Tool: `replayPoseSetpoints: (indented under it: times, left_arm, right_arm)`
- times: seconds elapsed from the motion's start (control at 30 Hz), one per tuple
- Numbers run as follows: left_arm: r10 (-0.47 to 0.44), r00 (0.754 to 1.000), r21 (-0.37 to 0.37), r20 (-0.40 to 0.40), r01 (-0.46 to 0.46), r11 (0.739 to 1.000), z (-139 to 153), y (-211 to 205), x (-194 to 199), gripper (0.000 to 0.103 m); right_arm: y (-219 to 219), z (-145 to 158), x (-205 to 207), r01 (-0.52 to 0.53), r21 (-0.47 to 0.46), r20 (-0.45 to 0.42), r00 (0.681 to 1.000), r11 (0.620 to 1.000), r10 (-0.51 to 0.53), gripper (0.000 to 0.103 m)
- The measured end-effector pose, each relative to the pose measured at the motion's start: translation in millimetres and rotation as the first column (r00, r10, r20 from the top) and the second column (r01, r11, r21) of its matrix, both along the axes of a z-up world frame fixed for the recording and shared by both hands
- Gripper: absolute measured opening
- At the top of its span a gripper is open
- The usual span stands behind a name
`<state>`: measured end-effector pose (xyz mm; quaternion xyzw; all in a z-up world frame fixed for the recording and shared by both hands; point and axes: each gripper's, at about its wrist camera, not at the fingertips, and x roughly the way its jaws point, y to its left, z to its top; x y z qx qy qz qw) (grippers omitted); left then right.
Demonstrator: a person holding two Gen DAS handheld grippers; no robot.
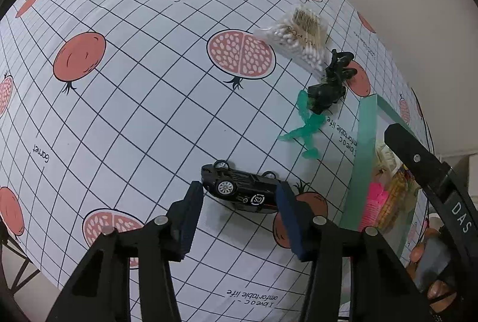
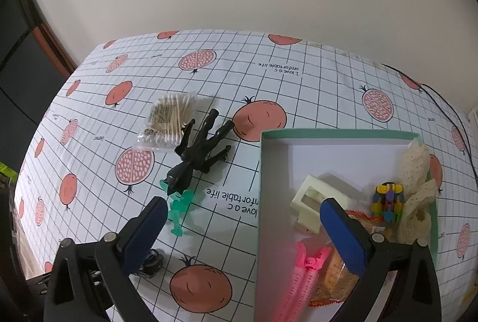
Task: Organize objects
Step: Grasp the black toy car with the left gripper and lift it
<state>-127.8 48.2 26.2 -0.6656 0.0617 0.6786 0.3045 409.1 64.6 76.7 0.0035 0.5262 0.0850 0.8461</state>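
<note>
A black toy car (image 1: 239, 190) lies wheels-up on the pomegranate tablecloth. My left gripper (image 1: 239, 187) is shut on it, one blue pad at each end. In the right wrist view only a sliver of the car (image 2: 151, 260) shows behind a finger. My right gripper (image 2: 243, 202) hangs open and empty over the left wall of the teal-rimmed box (image 2: 337, 133). A black figure (image 2: 197, 154) lies partly on a green translucent figure (image 2: 179, 208). A cotton swab pack (image 2: 170, 122) lies just beyond them.
The box holds a cream case (image 2: 316, 199), a colourful toy robot (image 2: 388, 199), lace (image 2: 415, 187), a pink hair clip (image 2: 301, 271) and a snack packet (image 2: 340, 277). A dark cable (image 2: 448, 107) runs along the table's right side. A wall stands behind the table.
</note>
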Motion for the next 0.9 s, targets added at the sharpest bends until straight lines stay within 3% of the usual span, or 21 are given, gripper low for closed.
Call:
replayPoseSetpoints:
  times: [0.1,0.17,0.43,0.7,0.77,0.9]
  left_arm:
    - [0.017,1.0,0.008,0.006,-0.017,1.0,-1,-1,0,0.043]
    - [0.019,1.0,0.015,0.016,-0.019,1.0,-2,-2,0,0.029]
    - [0.014,0.999,0.022,0.032,-0.014,1.0,-7,-4,-1,0.019]
    - [0.048,0.996,0.022,0.073,-0.049,0.999,-11,-10,-3,0.021]
    - [0.041,0.997,0.009,0.072,-0.042,0.999,-12,-10,-1,0.033]
    - [0.035,0.996,0.008,0.084,-0.036,0.999,-12,-10,3,0.041]
  right_arm:
    - [1,-1,1,0.002,-0.002,-0.002,1.0,1.0,-0.002,0.103]
    - [1,-2,1,0.003,-0.003,-0.003,1.0,1.0,-0.003,0.103]
    - [6,-6,2,-0.002,-0.01,-0.011,1.0,1.0,0.002,0.103]
    - [7,-6,0,-0.004,-0.02,-0.014,1.0,1.0,0.004,0.103]
    - [7,-6,0,-0.004,-0.025,-0.014,1.0,1.0,0.003,0.103]
    - [7,-5,-1,-0.007,-0.024,-0.011,1.0,1.0,0.007,0.103]
